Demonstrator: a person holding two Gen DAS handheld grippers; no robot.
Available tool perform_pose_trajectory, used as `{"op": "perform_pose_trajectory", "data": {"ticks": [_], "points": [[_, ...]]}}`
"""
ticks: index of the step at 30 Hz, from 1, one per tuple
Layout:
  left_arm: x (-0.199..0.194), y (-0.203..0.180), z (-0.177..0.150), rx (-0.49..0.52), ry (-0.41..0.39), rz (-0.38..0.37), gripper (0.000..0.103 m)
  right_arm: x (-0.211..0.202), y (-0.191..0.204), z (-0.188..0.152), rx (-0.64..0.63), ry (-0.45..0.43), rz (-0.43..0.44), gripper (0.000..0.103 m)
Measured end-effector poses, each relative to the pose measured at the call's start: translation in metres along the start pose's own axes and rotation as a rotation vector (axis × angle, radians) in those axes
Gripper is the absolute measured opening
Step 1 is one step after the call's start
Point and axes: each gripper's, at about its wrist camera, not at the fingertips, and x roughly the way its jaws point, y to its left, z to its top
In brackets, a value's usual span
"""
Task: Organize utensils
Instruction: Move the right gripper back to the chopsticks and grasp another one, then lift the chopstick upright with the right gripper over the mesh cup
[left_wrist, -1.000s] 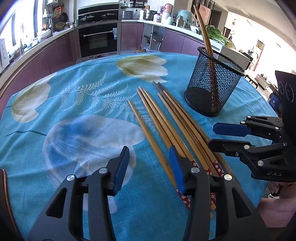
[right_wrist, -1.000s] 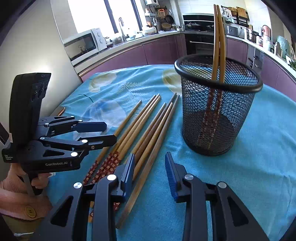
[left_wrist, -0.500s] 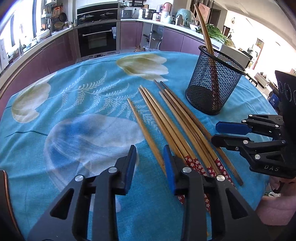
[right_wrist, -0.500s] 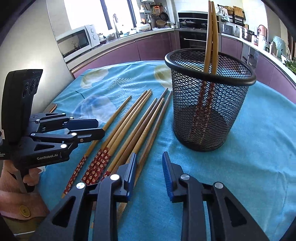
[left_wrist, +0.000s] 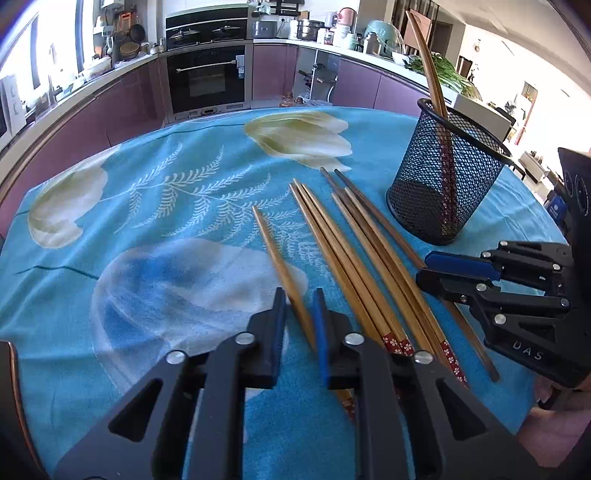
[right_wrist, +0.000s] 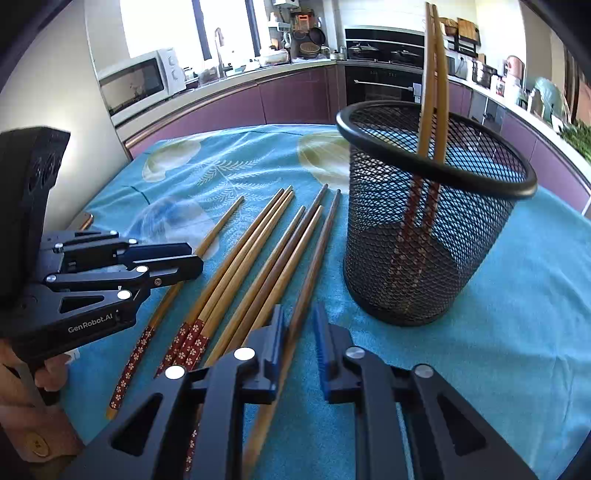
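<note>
Several wooden chopsticks (left_wrist: 351, 266) lie side by side on the blue cloth. The light leftmost chopstick (left_wrist: 273, 243) runs between the fingers of my left gripper (left_wrist: 299, 295), whose jaws are closing with the pads against its sides. The dark rightmost chopstick (right_wrist: 321, 243) runs through my right gripper (right_wrist: 299, 312), whose jaws are closing on it the same way. Each gripper also shows in the other's view: left gripper (right_wrist: 197, 260), right gripper (left_wrist: 421, 266). A black mesh holder (right_wrist: 424, 258) (left_wrist: 443, 206) stands upright to the right, holding two chopsticks (right_wrist: 430, 92).
The round table wears a blue floral cloth (left_wrist: 147, 221). Its near edge runs just under both grippers. A person's hand (right_wrist: 48, 373) grips the left tool. Purple kitchen counters, an oven (left_wrist: 207, 81) and a microwave (right_wrist: 136, 81) stand beyond the table.
Both pairs of jaws have narrowed from wide apart to close around one chopstick each. Both hands have hardly shifted. The two gripped chopsticks look blurred now.
</note>
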Motion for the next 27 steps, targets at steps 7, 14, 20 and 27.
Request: {"op": "perform_pose_trajectory", "data": {"ticks": [7,14,20,27], "points": [[-0.004,0.004,-0.002,-0.049,-0.016,-0.010,0.007,-0.007,-0.012,-0.002,0.087,-0.033,0.031,0.007],[-0.018,-0.001,-0.003,-0.040,-0.045,-0.057,0.007,-0.023,-0.015,-0.003,0.092,-0.077,0.101,0.006],[-0.014,-0.008,-0.006,-0.011,-0.022,-0.094,0.007,-0.019,-0.008,-0.008,0.059,-0.023,0.157,0.006],[-0.006,-0.009,-0.008,0.015,0.014,-0.097,0.008,-0.009,-0.004,-0.009,0.027,0.032,0.124,0.010]]}}
